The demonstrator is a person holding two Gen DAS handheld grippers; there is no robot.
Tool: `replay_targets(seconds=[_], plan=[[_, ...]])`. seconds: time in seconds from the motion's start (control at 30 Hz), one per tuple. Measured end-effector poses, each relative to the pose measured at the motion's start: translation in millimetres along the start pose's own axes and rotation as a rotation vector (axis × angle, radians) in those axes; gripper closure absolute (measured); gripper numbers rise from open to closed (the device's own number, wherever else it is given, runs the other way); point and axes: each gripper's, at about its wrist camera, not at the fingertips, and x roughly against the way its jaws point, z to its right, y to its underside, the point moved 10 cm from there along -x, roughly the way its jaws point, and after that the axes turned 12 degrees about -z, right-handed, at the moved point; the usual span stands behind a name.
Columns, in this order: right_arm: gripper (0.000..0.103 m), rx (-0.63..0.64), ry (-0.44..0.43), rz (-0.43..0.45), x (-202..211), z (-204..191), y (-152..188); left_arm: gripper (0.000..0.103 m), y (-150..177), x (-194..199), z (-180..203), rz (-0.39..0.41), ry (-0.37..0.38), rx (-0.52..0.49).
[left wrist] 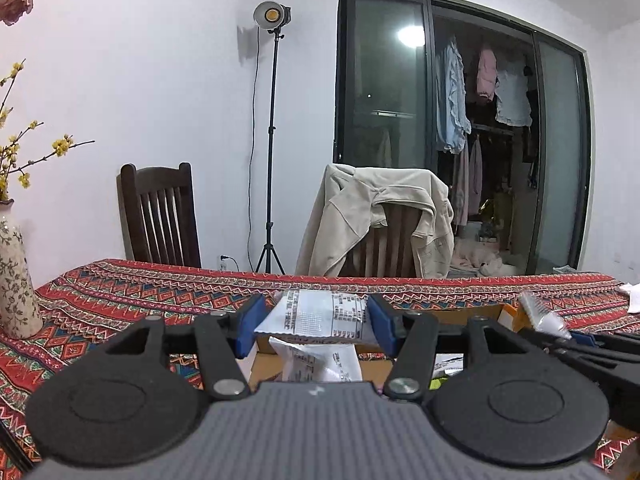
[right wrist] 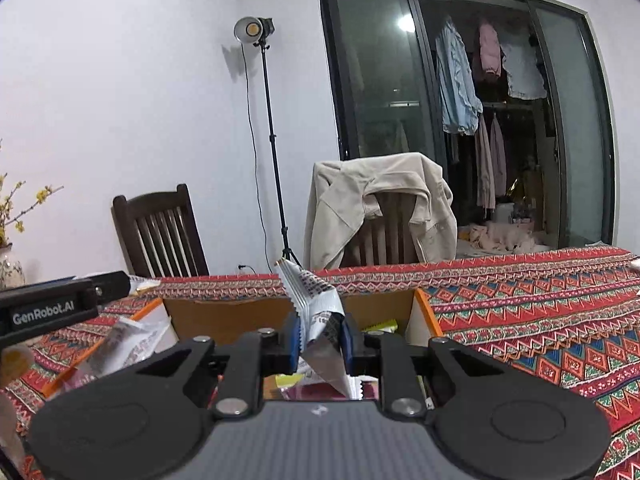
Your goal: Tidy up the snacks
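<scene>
Two grippers hung over the patterned tablecloth (right wrist: 540, 312), each with one snack packet. The left gripper (left wrist: 314, 322) had its blue pads closed on a white packet (left wrist: 310, 316) held flat and crosswise; its printed text was too small to read. The right gripper (right wrist: 320, 338) held a silvery white packet (right wrist: 316, 304) edge-up between narrow-set jaws, the pads against both faces, its serrated end pointing at the far wall. Both packets sat above one open cardboard box (right wrist: 424, 312) with orange edging, inside which more wrappers lay, too jumbled to count. In the right wrist view the other gripper's body bore the words "GenRobot.AI" (right wrist: 43, 307). Behind the table stood two dark wooden chairs, one bare chair (left wrist: 160, 220) and one draped with a beige jacket (left wrist: 380, 220), and one studio lamp (left wrist: 272, 14) on a tripod. One flowered vase (left wrist: 16, 280) stood at the left.
</scene>
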Motion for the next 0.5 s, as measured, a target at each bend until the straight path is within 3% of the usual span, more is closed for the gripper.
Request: replay_targets(seconds=[0.03, 0.1, 0.13, 0.17, 0.23, 0.5], plan=[[0.073, -0.002, 0.004, -0.001, 0, 1, 1, 0.043, 0, 1, 0, 0.006, 0.001, 0.001], [0.067, -0.002, 0.008, 0.001, 0, 2, 2, 0.014, -1, 3, -2, 0.022, 0.006, 0.007], [0.054, -0.003, 0.008, 0.001, 2, 2, 3, 0.006, -1, 5, -4, 0.033, 0.002, 0.018], [0.030, -0.009, 0.009, 0.004, 3, 3, 3, 0.000, -2, 7, -6, 0.048, -0.001, 0.028], [0.001, -0.021, 0.008, 0.018, 6, 5, 3, 0.000, -4, 8, -8, 0.060, 0.011, 0.042], [0.000, -0.028, 0.030, 0.014, 8, 8, 5, 0.000, -4, 7, -11, 0.046, 0.013, 0.056]])
